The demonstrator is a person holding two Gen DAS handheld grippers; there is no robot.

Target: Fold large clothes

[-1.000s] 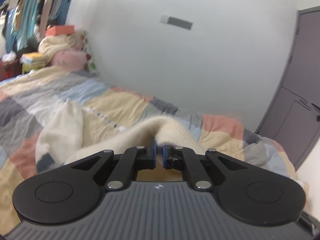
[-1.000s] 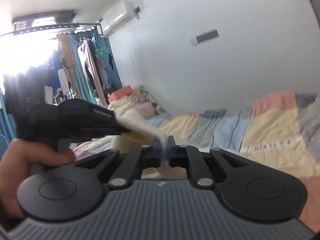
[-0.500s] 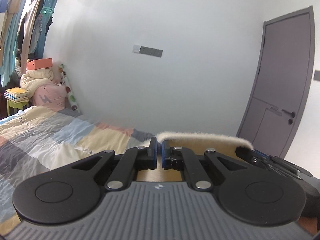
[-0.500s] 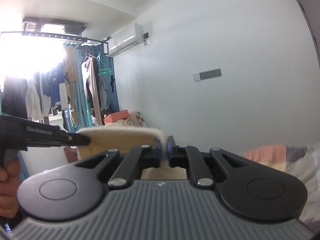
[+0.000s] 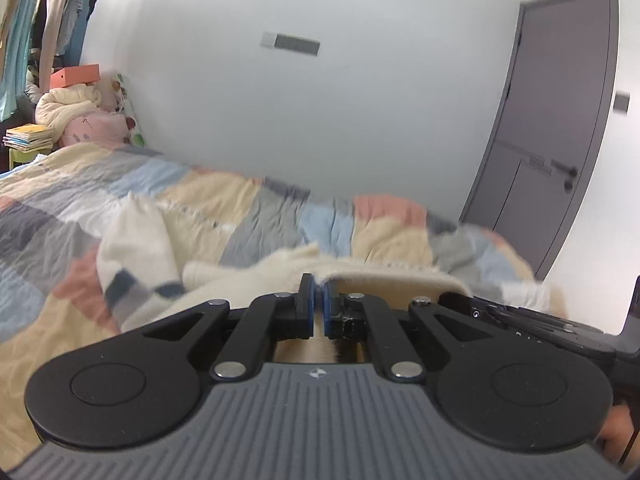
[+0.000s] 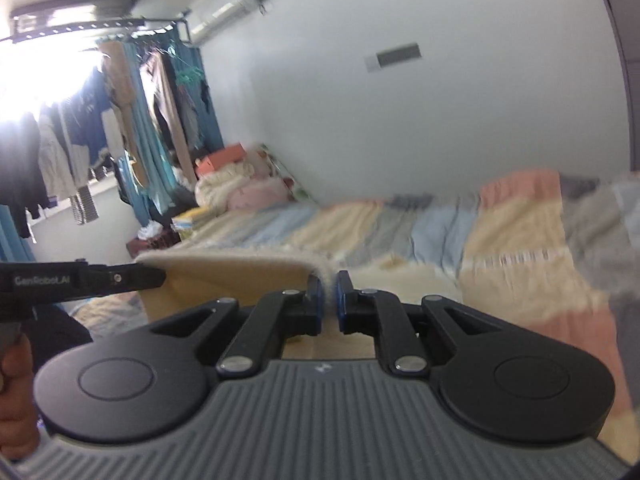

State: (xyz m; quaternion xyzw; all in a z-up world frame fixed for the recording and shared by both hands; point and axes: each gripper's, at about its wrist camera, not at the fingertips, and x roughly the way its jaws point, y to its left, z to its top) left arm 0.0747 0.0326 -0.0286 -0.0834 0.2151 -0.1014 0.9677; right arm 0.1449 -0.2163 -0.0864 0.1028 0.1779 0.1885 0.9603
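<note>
A fluffy cream garment (image 5: 136, 248) with blue and dark checks lies partly on the patchwork quilt (image 5: 224, 196). Its near edge is lifted and stretched between my two grippers. My left gripper (image 5: 319, 300) is shut on that edge. In the left wrist view, my right gripper (image 5: 500, 312) shows at the lower right, at the other end of the stretched edge. In the right wrist view, my right gripper (image 6: 329, 292) has its jaws opening slightly, with the fuzzy edge of the garment (image 6: 224, 280) still pinched between them. The left gripper (image 6: 120, 278) holds the far corner there, a hand behind it.
The bed runs along a white wall. A grey door (image 5: 560, 128) stands at the right. Piled bedding (image 5: 80, 120) with an orange box (image 5: 76, 74) sits at the bed's head beside a stack of books (image 5: 28, 138). Clothes hang on a rail (image 6: 80, 148) by the bright window.
Half a second ago both grippers held the garment's edge up in front of the wall. Now they have come down toward the bed with it, and the right jaws' gap has widened a little.
</note>
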